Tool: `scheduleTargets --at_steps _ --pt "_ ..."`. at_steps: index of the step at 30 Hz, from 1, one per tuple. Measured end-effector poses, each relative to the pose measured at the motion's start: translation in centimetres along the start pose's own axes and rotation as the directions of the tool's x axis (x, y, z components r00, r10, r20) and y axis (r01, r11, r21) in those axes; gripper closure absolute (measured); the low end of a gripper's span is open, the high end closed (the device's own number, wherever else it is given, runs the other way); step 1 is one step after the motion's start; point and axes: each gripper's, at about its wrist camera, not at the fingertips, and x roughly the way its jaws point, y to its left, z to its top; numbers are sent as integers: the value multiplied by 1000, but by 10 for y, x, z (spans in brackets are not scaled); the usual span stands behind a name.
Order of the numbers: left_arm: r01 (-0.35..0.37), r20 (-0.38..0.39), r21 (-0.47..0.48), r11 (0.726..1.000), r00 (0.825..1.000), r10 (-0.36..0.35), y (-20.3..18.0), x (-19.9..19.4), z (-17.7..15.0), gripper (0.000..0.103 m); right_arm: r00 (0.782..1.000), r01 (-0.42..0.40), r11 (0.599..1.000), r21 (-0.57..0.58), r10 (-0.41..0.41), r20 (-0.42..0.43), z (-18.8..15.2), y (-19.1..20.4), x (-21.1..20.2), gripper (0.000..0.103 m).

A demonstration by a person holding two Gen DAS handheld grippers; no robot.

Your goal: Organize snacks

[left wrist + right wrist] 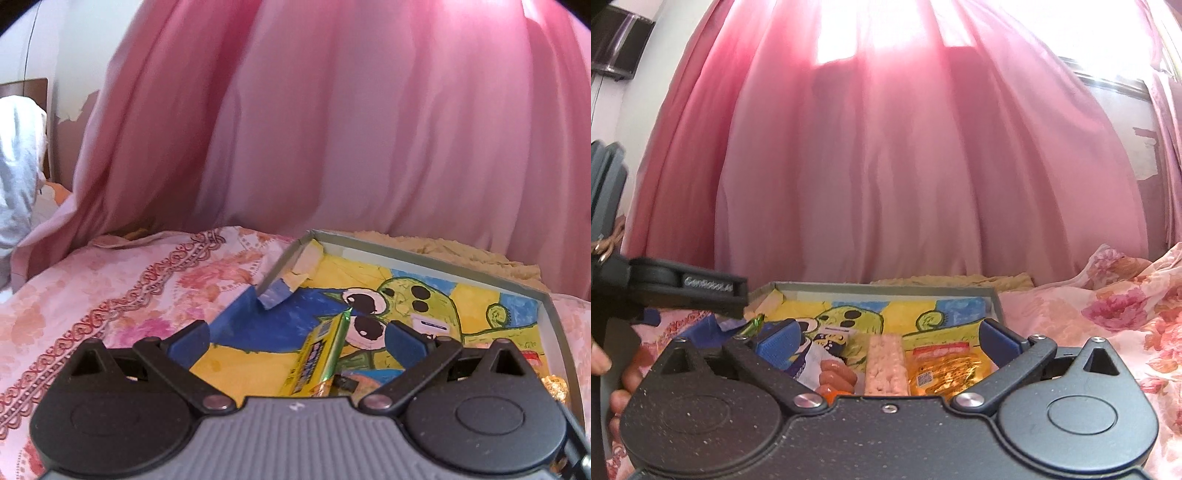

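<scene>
On a floral bed (pixel 122 288), both tools, left tool (pixel 295 336) and right tool (pixel 886 341), gape over the painted box (pixel 421 254); its torn wall may spill the green snack pack (pixel 317 362).

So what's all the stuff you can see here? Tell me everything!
Box: one, grey rim, cartoon drawing inside, on the bed.
Green packet: one, green and yellow, tilted, in the box between the left gripper's fingers.
Sausage packet: one, white, in the box.
Cereal bar: one, pale pink, in the box.
Golden packet: one, orange-gold, in the box.
Bedsheet: one, pink floral.
Curtain: one, pink, behind.
Left gripper: open.
Right gripper: open.
Hand: left edge of right wrist view.
</scene>
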Motion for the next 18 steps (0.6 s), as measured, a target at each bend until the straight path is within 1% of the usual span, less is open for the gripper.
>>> scheduleTargets --at_steps 12,18 --pt "-19 21 31 999 1000 19 8 -29 -1 1 998 40 999 14 -40 48 10 -3 -23 1" --pt "-16 30 41 999 999 14 9 -43 -4 1 997 46 999 10 -47 62 14 -2 -34 1"
